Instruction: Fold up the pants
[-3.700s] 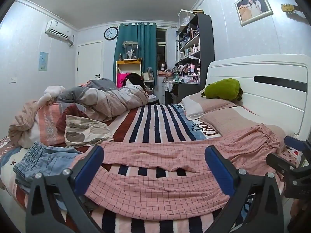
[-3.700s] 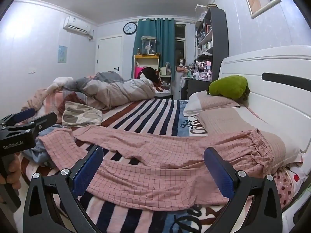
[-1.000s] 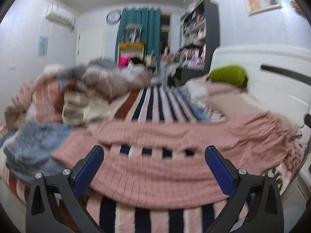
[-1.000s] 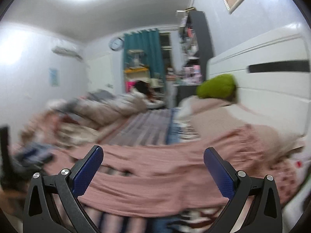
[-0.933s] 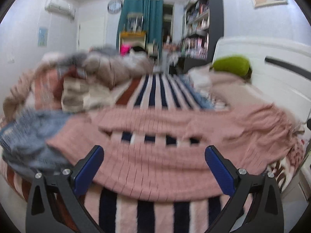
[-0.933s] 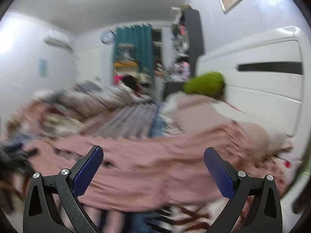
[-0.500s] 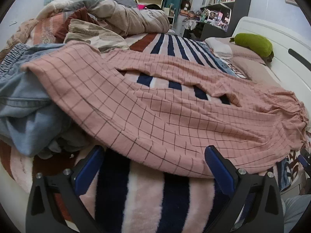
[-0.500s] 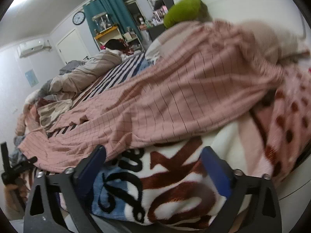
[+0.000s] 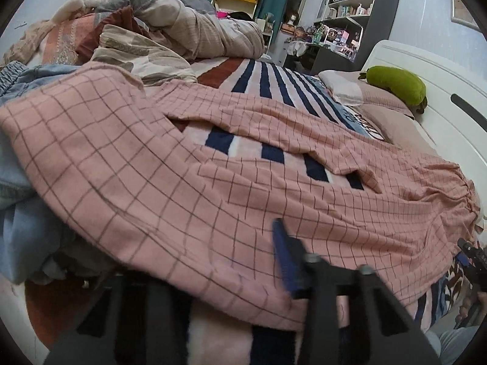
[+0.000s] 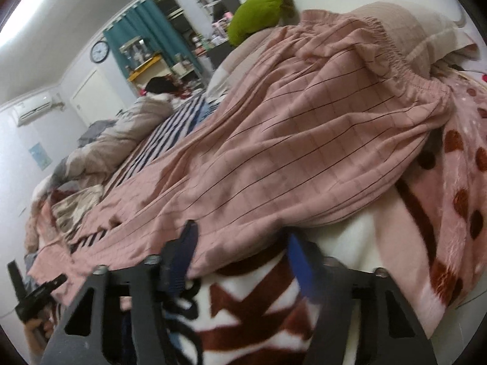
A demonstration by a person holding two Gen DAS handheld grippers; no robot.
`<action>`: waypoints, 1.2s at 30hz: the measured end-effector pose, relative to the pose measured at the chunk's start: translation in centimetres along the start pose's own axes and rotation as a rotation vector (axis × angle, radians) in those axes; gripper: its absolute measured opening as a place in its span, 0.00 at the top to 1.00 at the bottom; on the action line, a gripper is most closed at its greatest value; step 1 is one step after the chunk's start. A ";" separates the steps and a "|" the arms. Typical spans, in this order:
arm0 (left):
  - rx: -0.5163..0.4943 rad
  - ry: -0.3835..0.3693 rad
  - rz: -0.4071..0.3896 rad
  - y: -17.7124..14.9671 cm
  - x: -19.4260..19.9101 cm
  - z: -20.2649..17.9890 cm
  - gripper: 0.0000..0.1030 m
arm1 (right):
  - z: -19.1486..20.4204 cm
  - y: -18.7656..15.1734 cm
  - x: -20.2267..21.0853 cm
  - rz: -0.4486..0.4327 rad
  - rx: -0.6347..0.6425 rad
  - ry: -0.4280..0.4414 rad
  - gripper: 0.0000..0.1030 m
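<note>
Grippers first: the left gripper (image 9: 213, 276) sits low at the near edge of the pink checked pants (image 9: 213, 188), one blue pad on top of the fabric and the other finger hidden under it (so it looks clamped on the leg hem). The right gripper (image 10: 240, 261) has its fingers narrowed around the pants' near edge, close to the gathered waistband (image 10: 392, 48), pinching cloth. The pants lie spread across the striped blanket (image 9: 264, 82), both legs apart. Denim (image 9: 18, 188) is bunched under the leg end, and a green plush (image 9: 395, 83) rests on the pillows.
</note>
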State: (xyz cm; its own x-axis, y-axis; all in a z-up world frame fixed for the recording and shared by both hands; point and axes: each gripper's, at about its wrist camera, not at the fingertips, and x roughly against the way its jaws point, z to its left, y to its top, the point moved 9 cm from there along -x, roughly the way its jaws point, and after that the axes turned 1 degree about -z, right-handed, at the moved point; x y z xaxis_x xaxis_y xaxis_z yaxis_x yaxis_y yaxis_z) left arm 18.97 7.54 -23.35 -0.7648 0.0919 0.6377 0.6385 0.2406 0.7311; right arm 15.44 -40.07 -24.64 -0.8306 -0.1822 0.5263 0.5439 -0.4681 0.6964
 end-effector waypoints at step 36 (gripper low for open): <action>-0.102 -0.047 -0.234 8.5 7.3 -0.9 0.96 | 2.0 7.2 6.8 -0.169 0.029 0.019 0.96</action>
State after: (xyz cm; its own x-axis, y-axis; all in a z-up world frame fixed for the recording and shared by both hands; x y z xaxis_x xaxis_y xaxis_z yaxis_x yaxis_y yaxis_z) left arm 18.87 9.35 -12.28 -0.8945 0.0906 0.4379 0.4471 0.1624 0.8796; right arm 13.89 -42.94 -15.08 -0.9126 -0.1188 0.3912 0.3989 -0.4684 0.7883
